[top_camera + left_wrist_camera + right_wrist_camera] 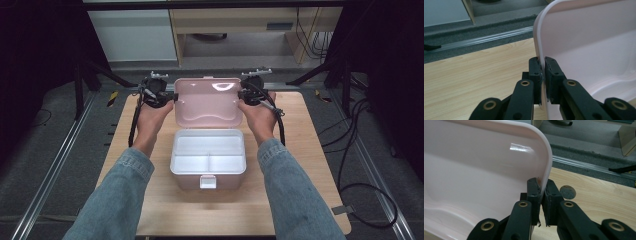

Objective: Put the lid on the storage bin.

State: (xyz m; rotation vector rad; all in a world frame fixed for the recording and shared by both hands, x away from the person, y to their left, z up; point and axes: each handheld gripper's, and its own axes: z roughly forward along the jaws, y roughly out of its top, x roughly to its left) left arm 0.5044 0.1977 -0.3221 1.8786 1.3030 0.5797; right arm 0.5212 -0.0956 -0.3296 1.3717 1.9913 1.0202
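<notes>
A pink box [207,180] with a white divided tray inside stands in the middle of the wooden table, and its pink lid [207,102] is raised at the back. My left gripper [172,98] is shut on the lid's left edge and my right gripper [241,95] is shut on its right edge. In the left gripper view the gripper [543,61] has the lid's rim [537,37] clamped between its pads. In the right gripper view the gripper [542,182] likewise pinches the lid's curved rim [547,160]. The lid's glossy inner face is turned toward the person.
The wooden table [310,165] has bare room on both sides of the box. A round grey hole [567,191] sits in the tabletop near the right gripper. Metal floor rails [55,165] and black cables [350,150] run beside the table. A desk [240,25] stands beyond.
</notes>
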